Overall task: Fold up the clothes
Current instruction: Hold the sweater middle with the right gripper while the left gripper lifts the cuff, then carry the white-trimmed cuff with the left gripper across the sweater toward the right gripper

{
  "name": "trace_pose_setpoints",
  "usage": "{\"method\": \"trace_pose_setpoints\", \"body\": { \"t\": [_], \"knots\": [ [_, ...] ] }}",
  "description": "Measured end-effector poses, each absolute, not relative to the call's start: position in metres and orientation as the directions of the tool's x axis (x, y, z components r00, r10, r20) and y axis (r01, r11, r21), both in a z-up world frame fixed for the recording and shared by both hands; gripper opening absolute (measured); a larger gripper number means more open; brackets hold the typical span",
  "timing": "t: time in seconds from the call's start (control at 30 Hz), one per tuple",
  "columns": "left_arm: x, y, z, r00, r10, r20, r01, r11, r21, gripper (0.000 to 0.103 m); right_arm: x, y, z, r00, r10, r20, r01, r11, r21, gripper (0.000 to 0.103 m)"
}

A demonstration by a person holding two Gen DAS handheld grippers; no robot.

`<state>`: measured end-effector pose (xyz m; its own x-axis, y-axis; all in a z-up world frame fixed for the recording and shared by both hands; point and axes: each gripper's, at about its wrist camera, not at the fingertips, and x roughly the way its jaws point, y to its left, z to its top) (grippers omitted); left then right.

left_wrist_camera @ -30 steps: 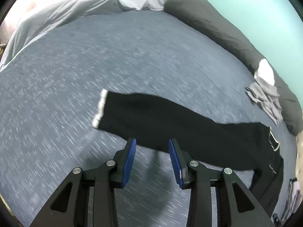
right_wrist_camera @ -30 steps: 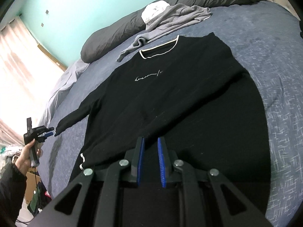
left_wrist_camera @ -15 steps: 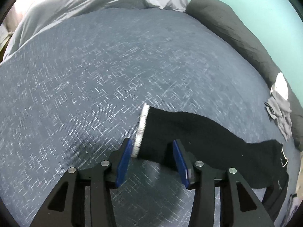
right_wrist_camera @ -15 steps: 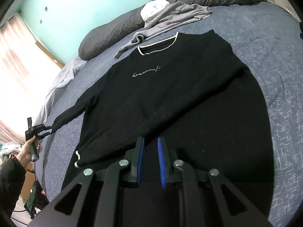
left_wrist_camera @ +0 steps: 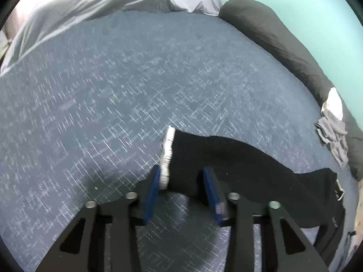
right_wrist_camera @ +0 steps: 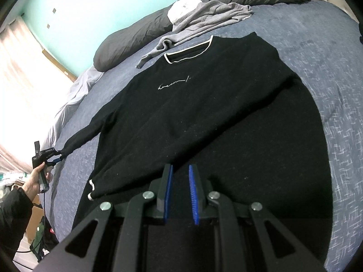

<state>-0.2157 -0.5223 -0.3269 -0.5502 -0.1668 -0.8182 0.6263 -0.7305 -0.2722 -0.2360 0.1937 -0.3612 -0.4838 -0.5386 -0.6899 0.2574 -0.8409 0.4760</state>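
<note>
Both wrist views look down, close — probably sharing the black sweater (right_wrist_camera: 204, 117).

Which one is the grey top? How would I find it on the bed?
Look at the big blue bed cover, then up to the dark pillows by the green wall. The grey top lies crumpled there, just above the neckline of the flat black sweater. It is the only pale, bunched-up garment, partly covering something white.

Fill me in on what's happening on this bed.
A person with a gripper in each hand is folding a black sweater spread flat on the blue bedspread. The left gripper is closing its jaws around the white-trimmed sleeve cuff. The right gripper hangs over the sweater's lower part, jaws narrow with nothing between them. A grey garment lies by the pillows.
</note>
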Motion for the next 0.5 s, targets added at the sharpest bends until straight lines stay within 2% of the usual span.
{"method": "trace_pose_setpoints", "body": {
  "t": [0.03,0.13,0.5],
  "knots": [
    [-0.216,-0.522,-0.326,-0.553,-0.169,-0.816,0.623,-0.735,-0.270,0.020,-0.236,0.194,-0.361,-0.483,-0.539,-0.690,0.257,-0.841,0.477,0.014],
    [-0.216,-0.520,-0.320,-0.567,-0.166,-0.806,0.604,-0.750,-0.270,0.013,-0.236,0.195,-0.362,-0.481,-0.540,-0.690,0.256,-0.840,0.478,0.014],
    [-0.227,-0.483,-0.269,-0.640,-0.139,-0.756,0.518,-0.805,-0.290,0.010,-0.235,0.195,-0.361,-0.481,-0.559,-0.675,0.268,-0.827,0.494,0.014]
  ]
}}
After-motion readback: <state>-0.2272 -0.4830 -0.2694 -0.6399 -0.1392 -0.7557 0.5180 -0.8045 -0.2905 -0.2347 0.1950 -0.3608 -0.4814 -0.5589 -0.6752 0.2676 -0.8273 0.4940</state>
